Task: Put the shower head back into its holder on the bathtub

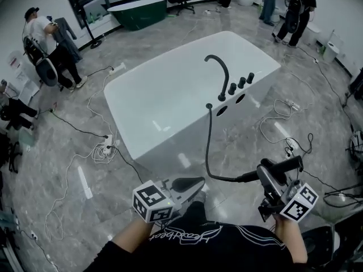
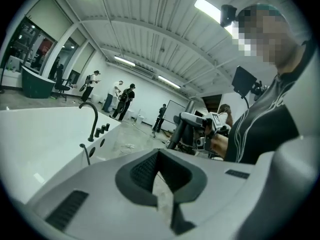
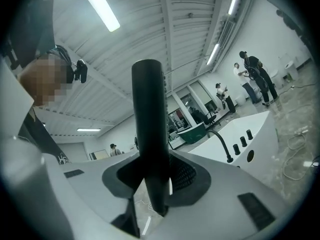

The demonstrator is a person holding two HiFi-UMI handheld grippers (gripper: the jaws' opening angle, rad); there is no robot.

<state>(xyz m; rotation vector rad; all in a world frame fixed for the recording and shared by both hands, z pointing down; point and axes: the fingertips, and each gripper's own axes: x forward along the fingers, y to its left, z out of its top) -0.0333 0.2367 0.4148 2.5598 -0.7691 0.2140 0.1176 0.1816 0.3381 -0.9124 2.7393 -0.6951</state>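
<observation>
**Shower head clamped in my right gripper, well apart from the tub**

My right gripper (image 3: 152,181) is at the near right of the scene and holds the black shower head (image 3: 148,124). Its fingers (image 3: 187,176) stand apart by the width of the handle and press on it from both sides. In the right gripper view the handle rises upright between them, and in the head view it lies nearly level, above the floor (image 1: 68,152).

My left gripper (image 2: 160,176) is at the near left, beside the right one but not touching it. Its fingers (image 2: 142,171) are together and nothing is between them.

The white bathtub (image 1: 142,75) stands in the middle of the room, farther from me than both grippers. On its right end there is a curved black spout (image 1: 220,67), and next to it a row of three black knobs (image 1: 241,83). Below the knobs, in the tub's near wall, I see two dark round openings (image 1: 222,110). I cannot tell which part is the holder. A black hose (image 1: 207,146) goes from a small fitting on the tub's edge, down along the wall, and then to the right, up to the shower head.

Loose cables (image 1: 102,152) lie on the floor around the tub. A dark green tub (image 1: 136,13) stands far behind, and several people (image 1: 51,44) stand at the far left and the far right.
</observation>
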